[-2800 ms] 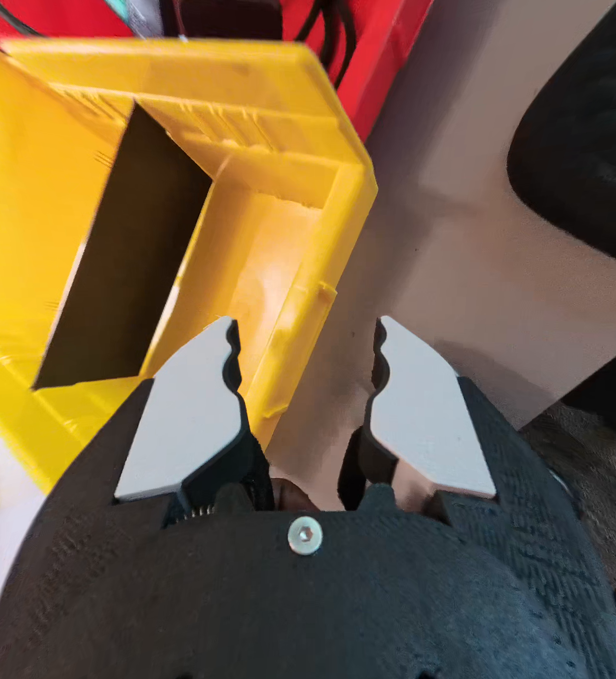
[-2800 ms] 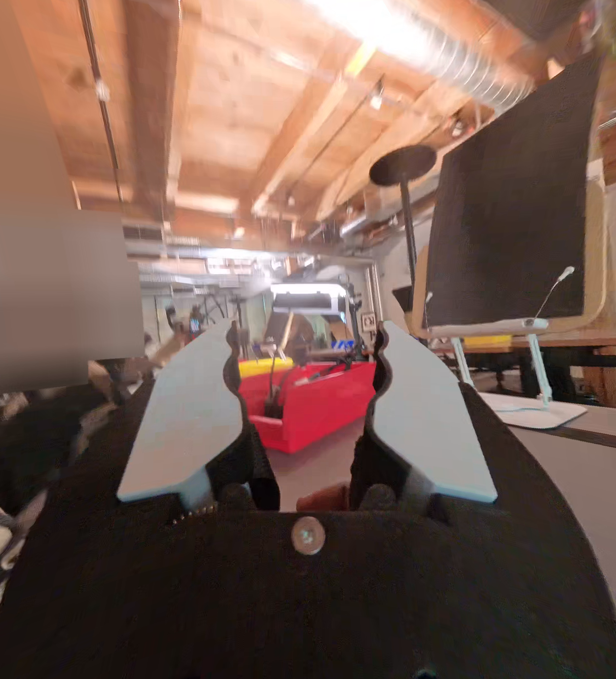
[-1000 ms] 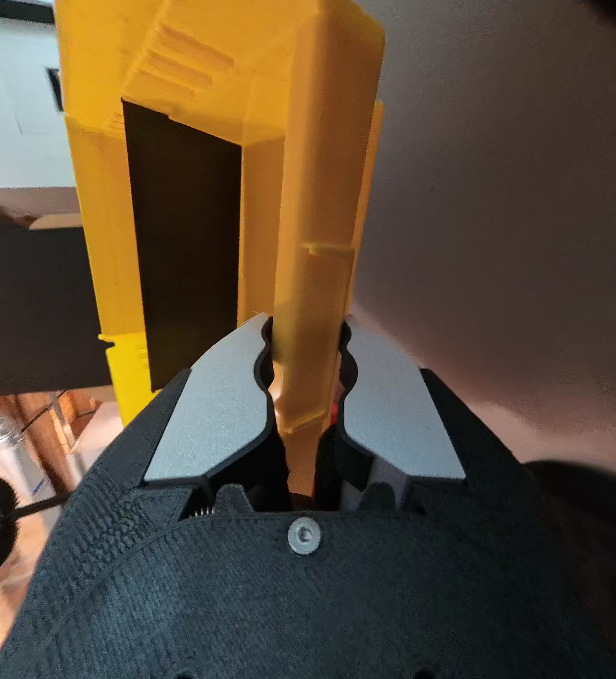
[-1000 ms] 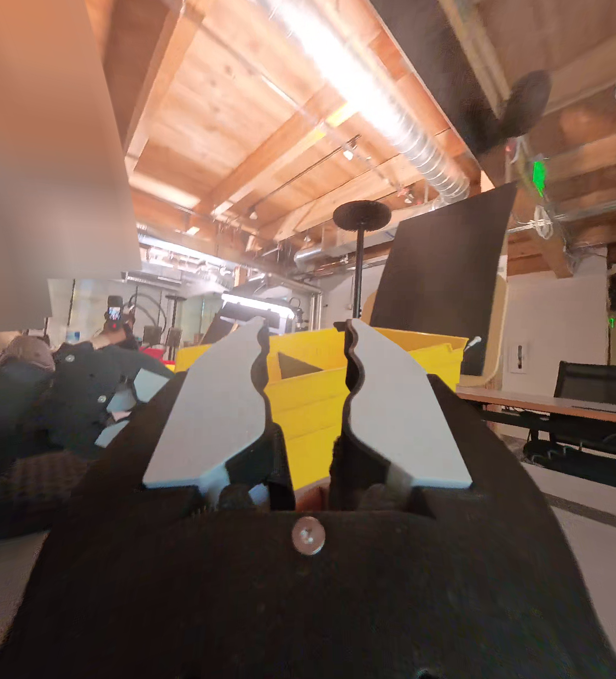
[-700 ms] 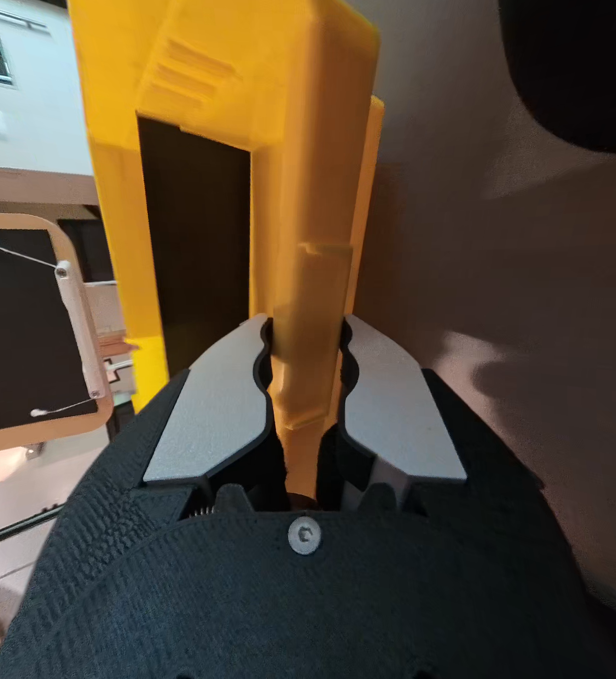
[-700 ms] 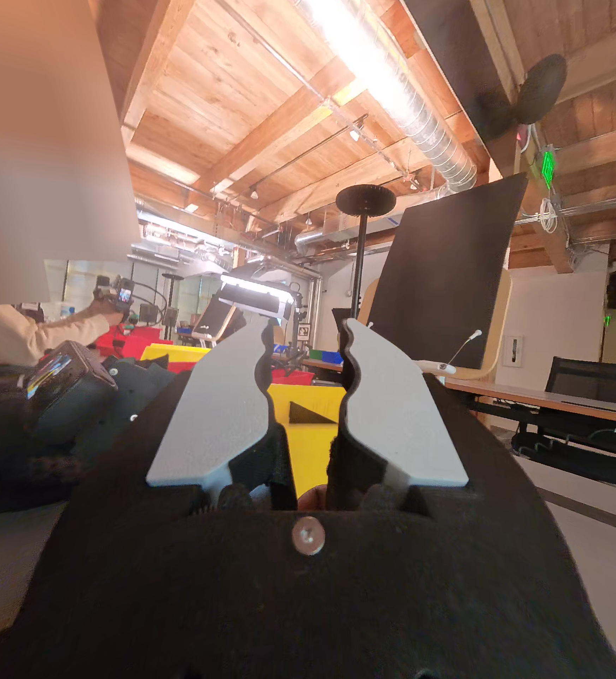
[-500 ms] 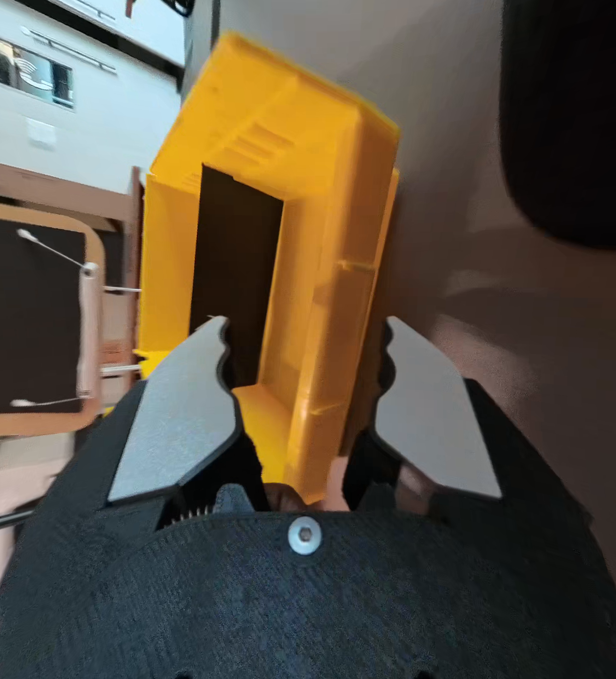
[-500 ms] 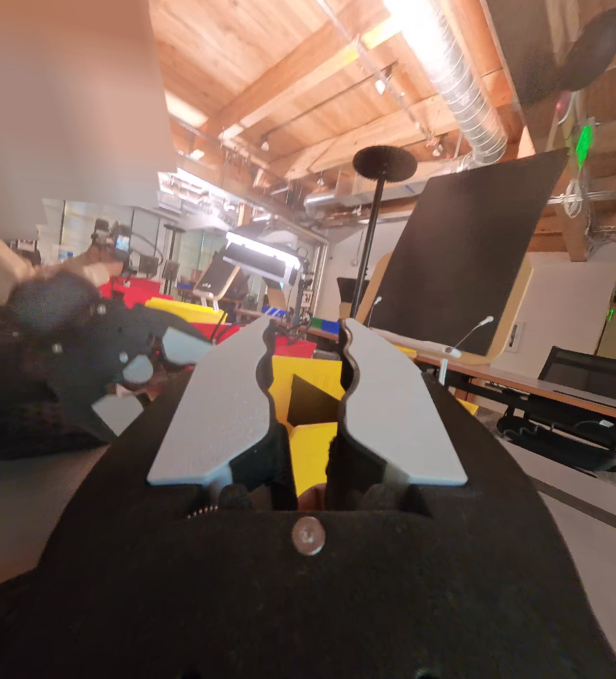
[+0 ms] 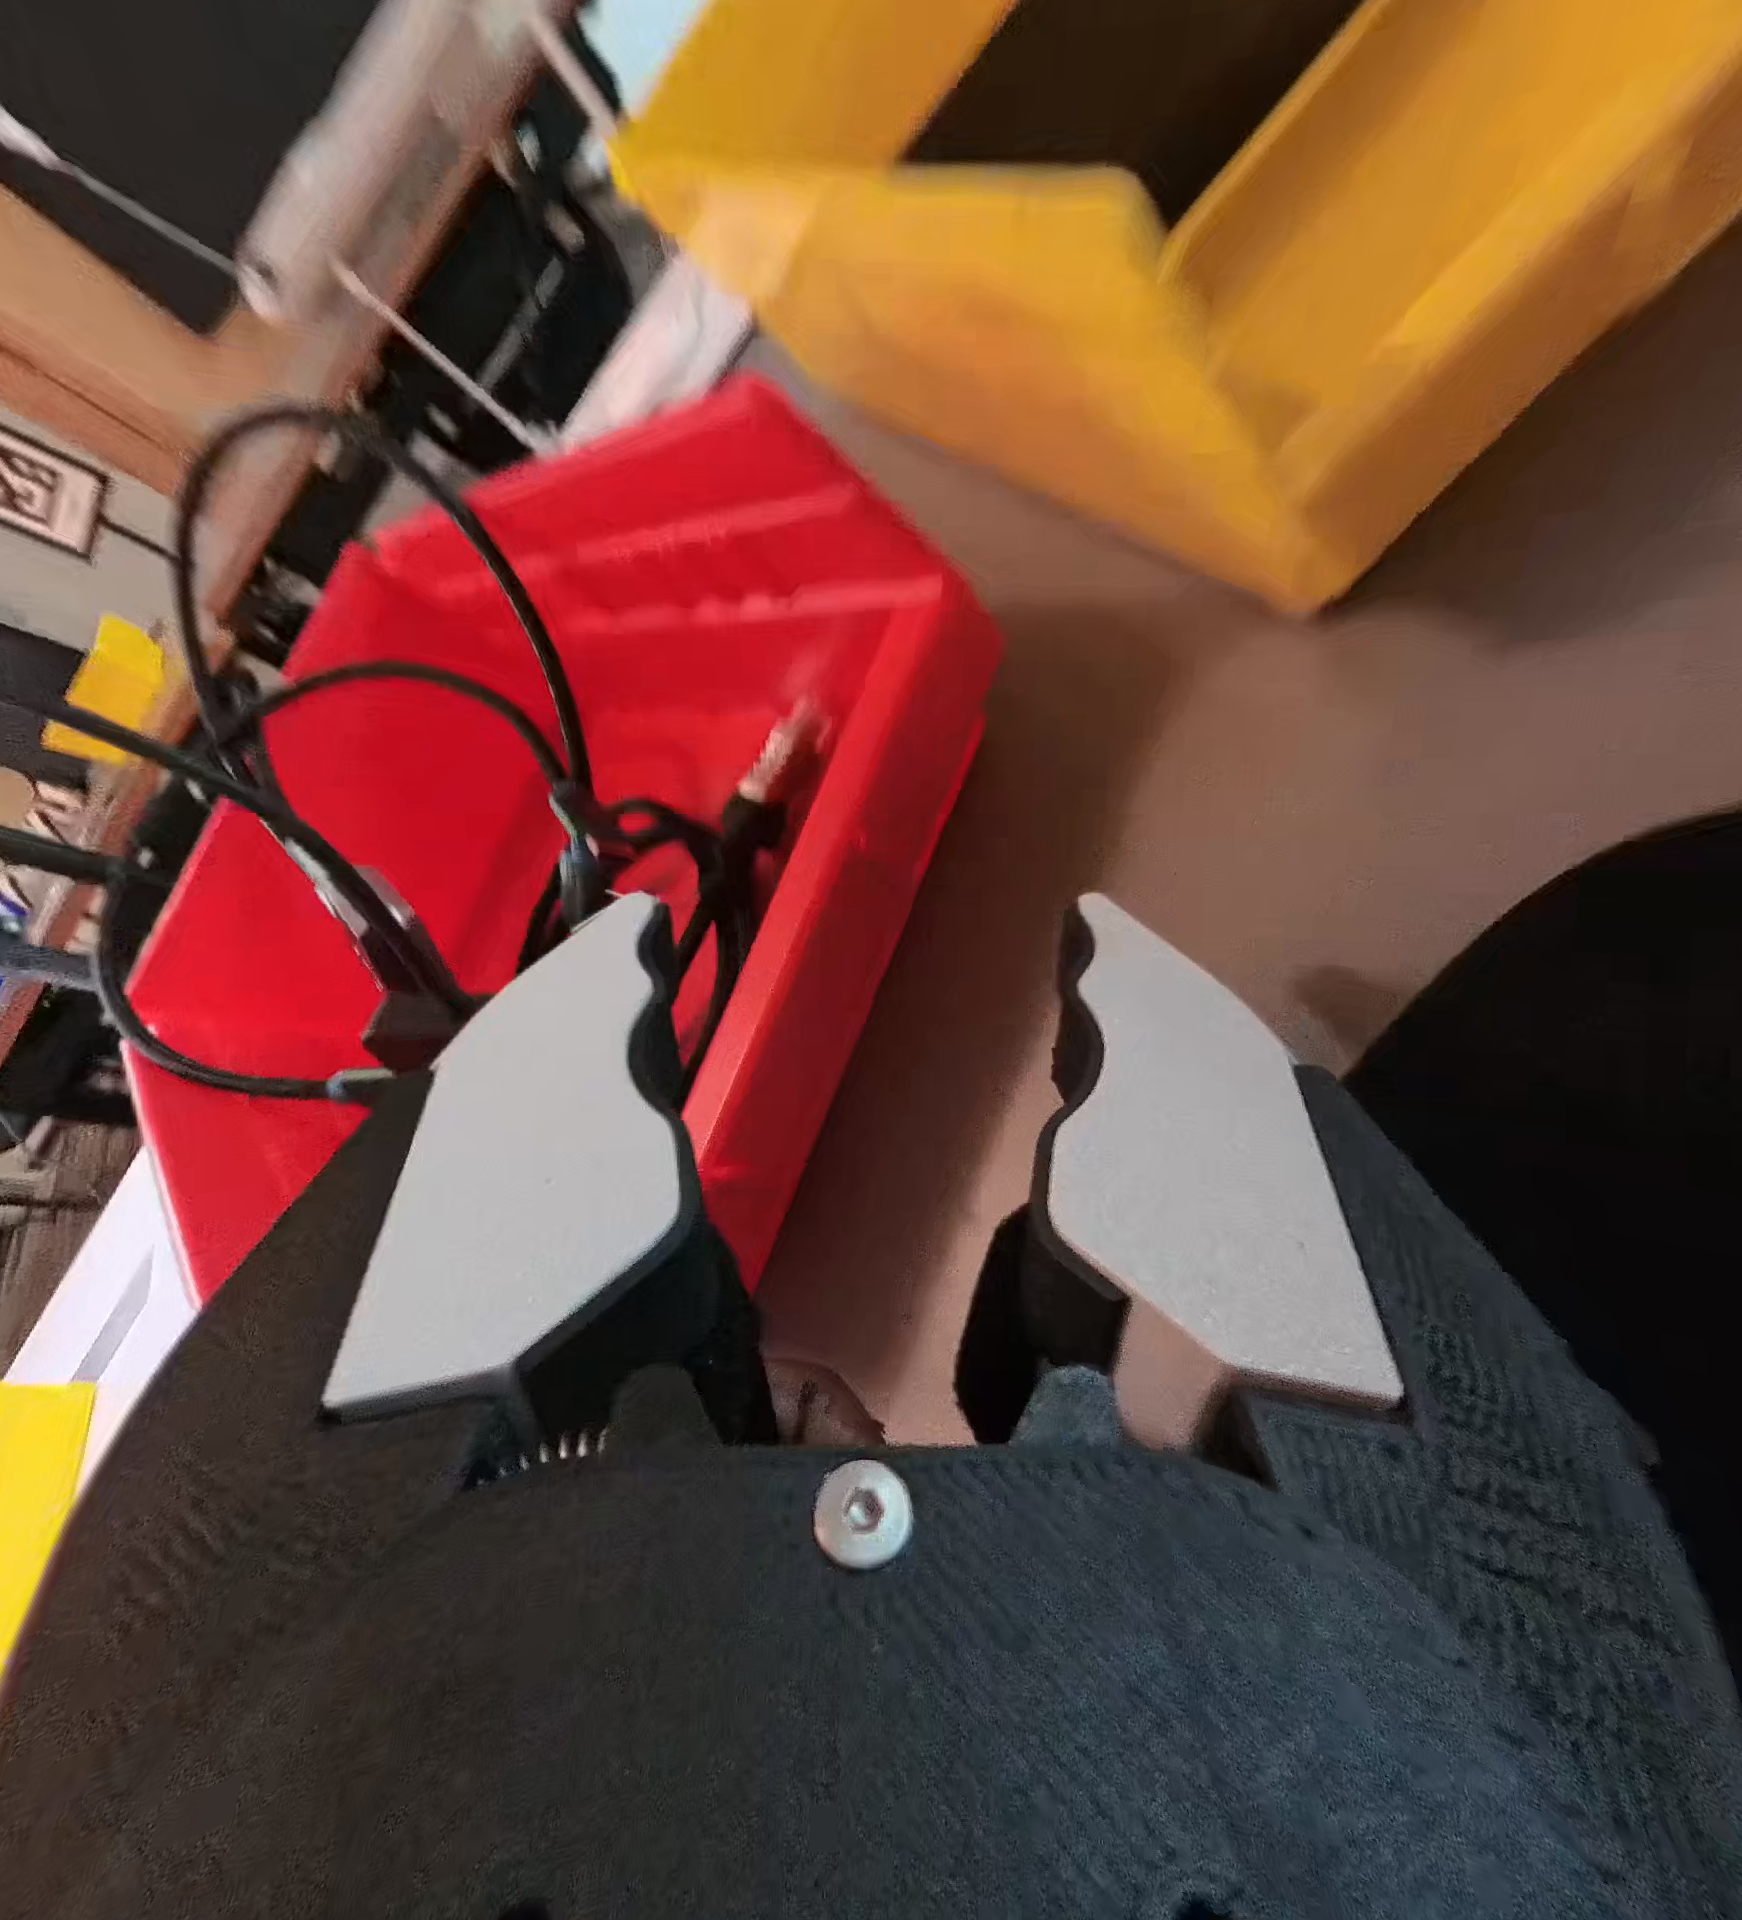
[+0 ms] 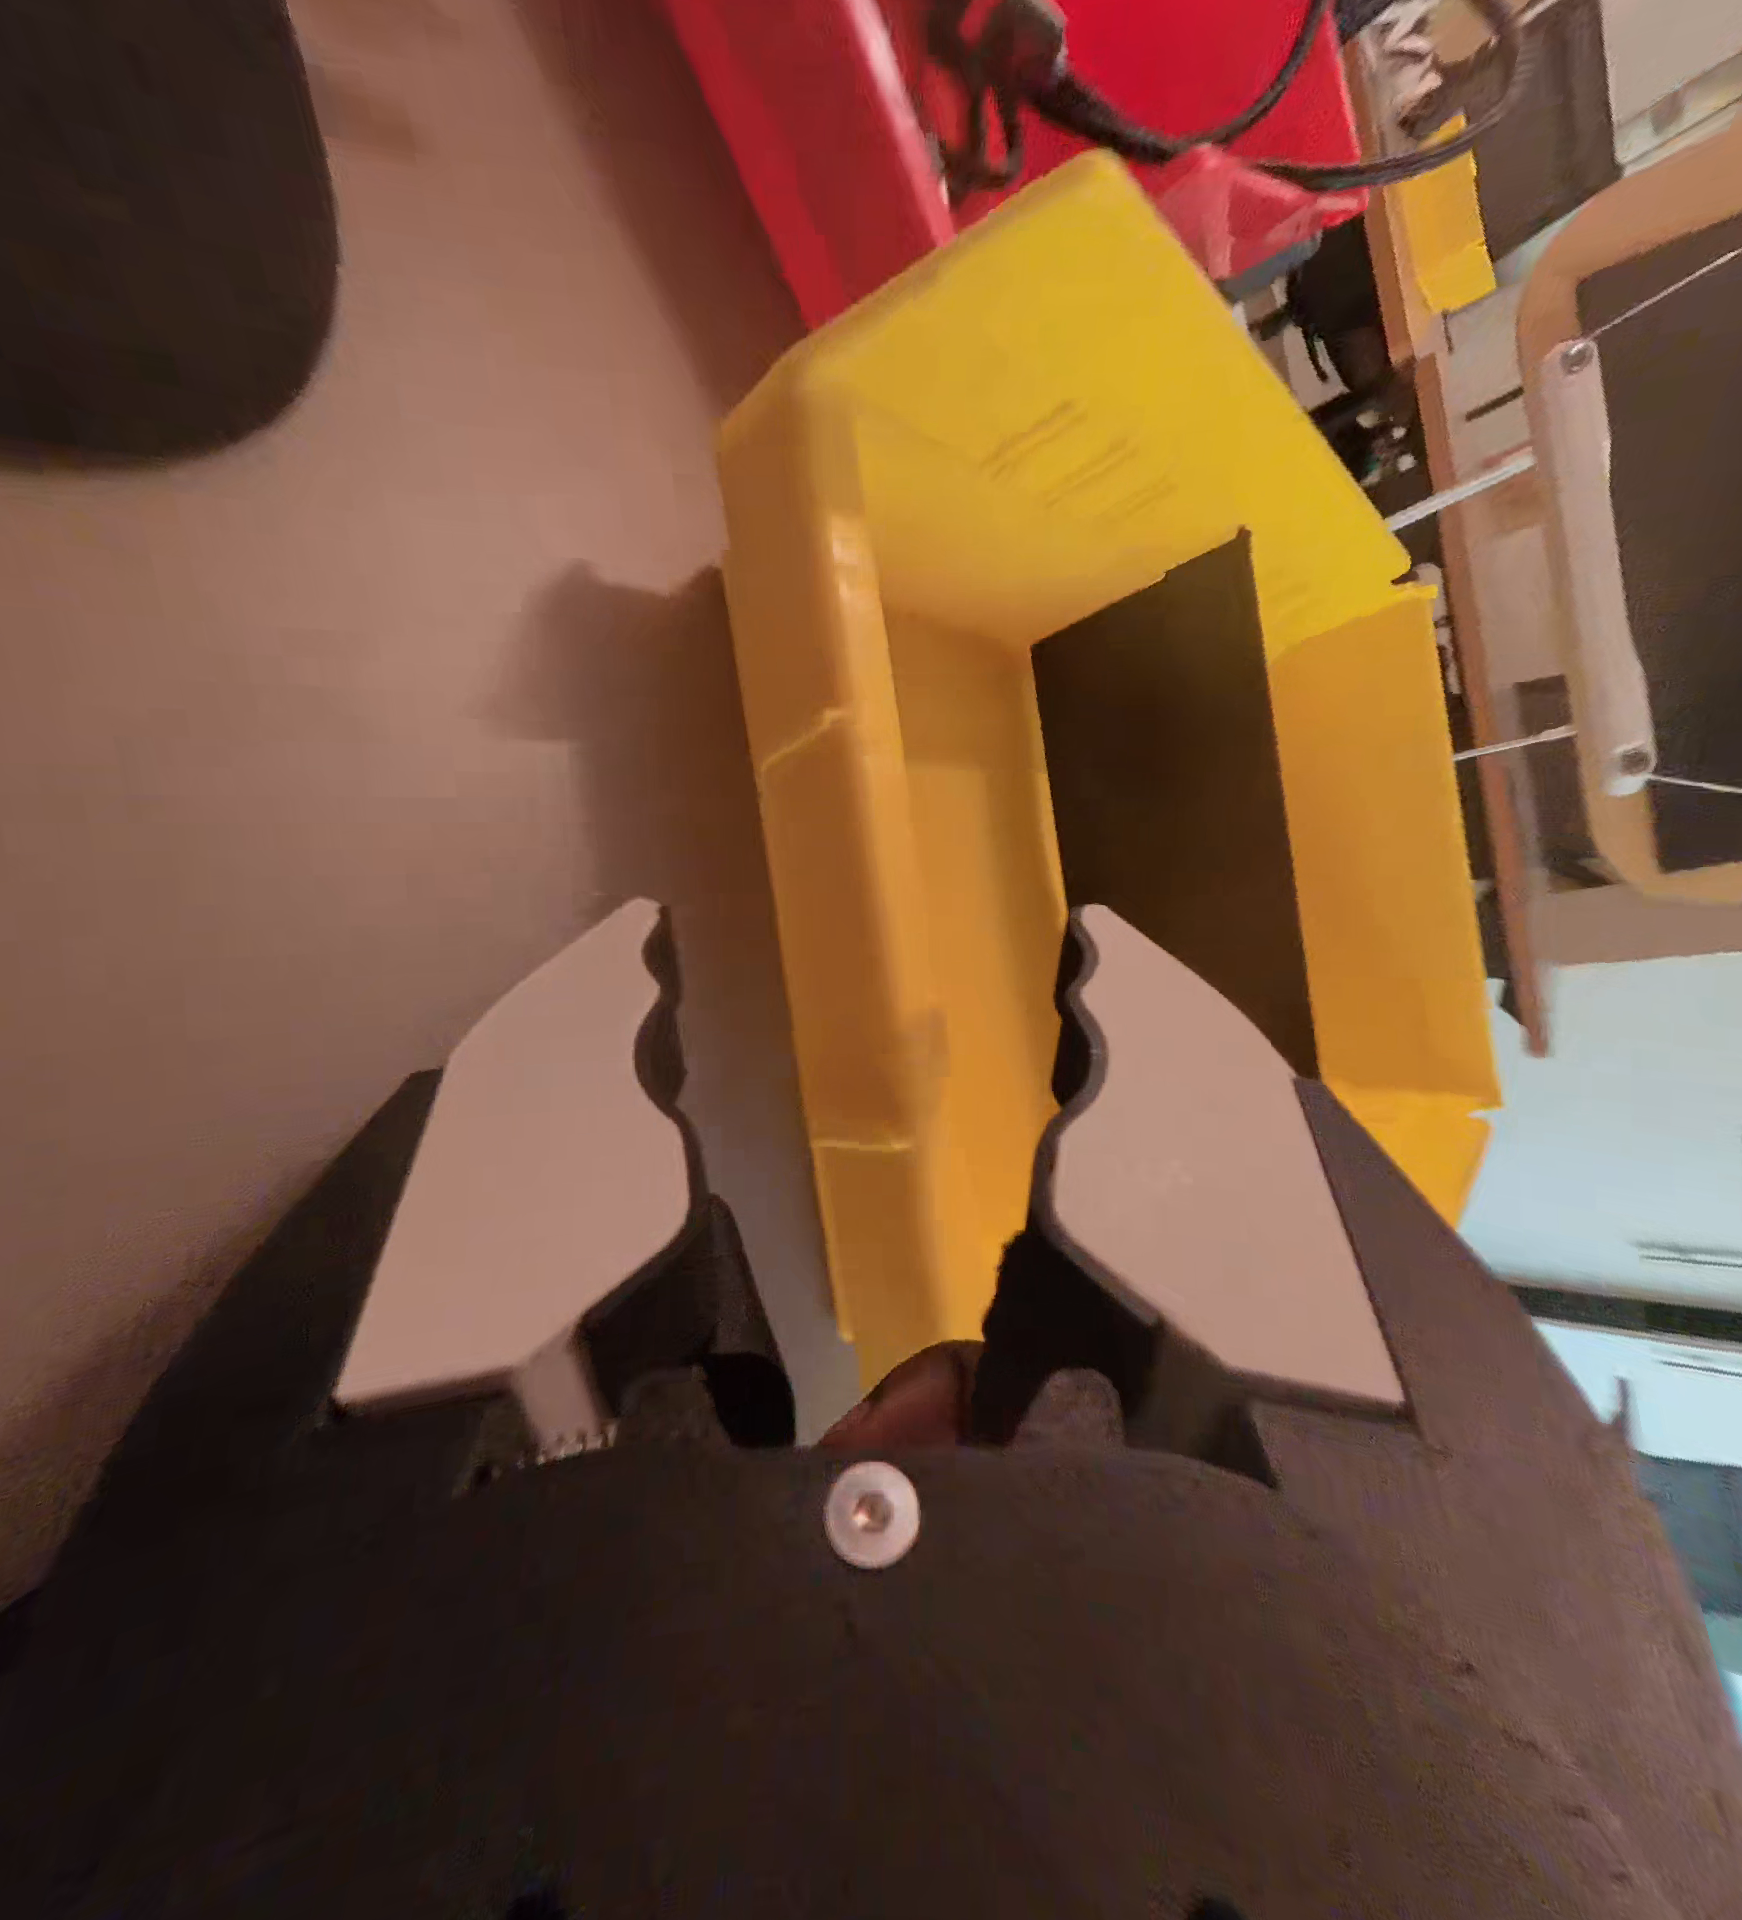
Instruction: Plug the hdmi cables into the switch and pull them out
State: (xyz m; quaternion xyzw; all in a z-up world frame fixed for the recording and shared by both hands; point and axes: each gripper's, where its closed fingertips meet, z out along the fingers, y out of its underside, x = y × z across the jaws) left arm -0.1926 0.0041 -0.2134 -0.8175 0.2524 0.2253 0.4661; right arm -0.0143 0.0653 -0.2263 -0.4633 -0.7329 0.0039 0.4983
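Both wrist views rolled sideways, low over table [image 9: 1210,727]; both share red bin [image 9: 576,727] and yellow bin [image 10: 1002,499], close.

**Two bins and a dark pad on the tabletop**

The matte beige tabletop [image 9: 1210,831] carries a red bin [image 9: 576,790] and, just beside it, a yellow bin [image 10: 1085,665]. A black rounded pad [image 10: 98,208] lies apart from both, near the tabletop's edge.

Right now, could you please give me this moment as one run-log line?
left gripper: open, empty, beside red bin of cables | right gripper: open, straddling yellow bin wall | nothing plugged
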